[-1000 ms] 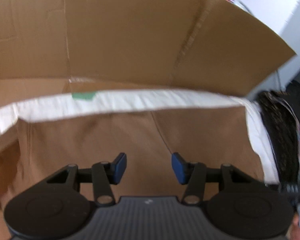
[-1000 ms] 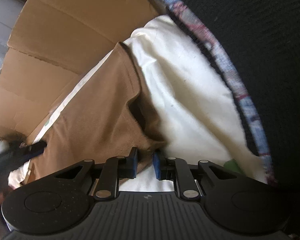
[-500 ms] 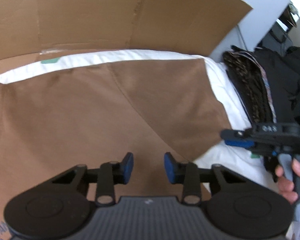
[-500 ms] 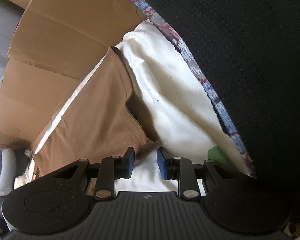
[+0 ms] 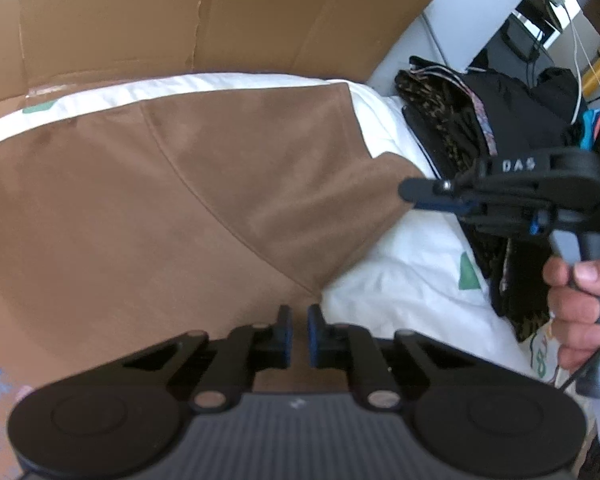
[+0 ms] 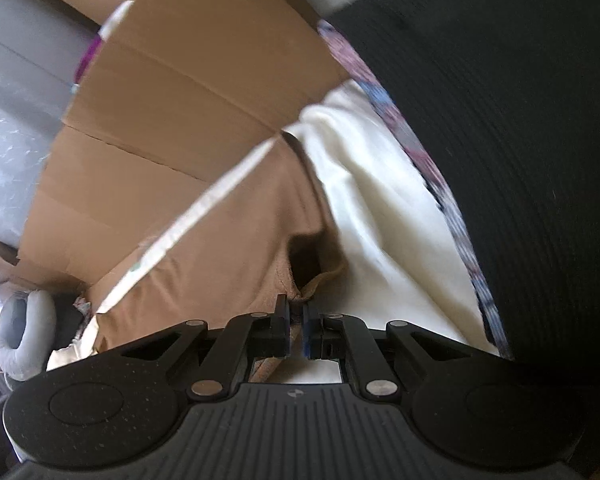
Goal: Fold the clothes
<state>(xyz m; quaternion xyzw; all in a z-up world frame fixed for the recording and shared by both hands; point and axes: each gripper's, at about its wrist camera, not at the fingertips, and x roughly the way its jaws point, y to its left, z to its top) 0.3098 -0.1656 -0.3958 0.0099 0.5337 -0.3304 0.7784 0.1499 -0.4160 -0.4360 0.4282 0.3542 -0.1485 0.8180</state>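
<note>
Nearest, the left gripper (image 5: 298, 334) pinches the near edge of the brown garment (image 5: 140, 208) spread on the white sheet (image 5: 412, 276), while farther right the right gripper (image 6: 296, 330) clamps its sleeve corner, cardboard (image 5: 204, 16) standing behind.

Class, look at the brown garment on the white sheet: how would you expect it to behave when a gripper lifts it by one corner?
The brown garment probably drapes limply: it lies flat with soft folds. Where the right gripper pinches its edge, the cloth bunches, so it likely sags from the pinch rather than holding shape. It looks thin, probably light, and may drag across the white sheet.
</note>
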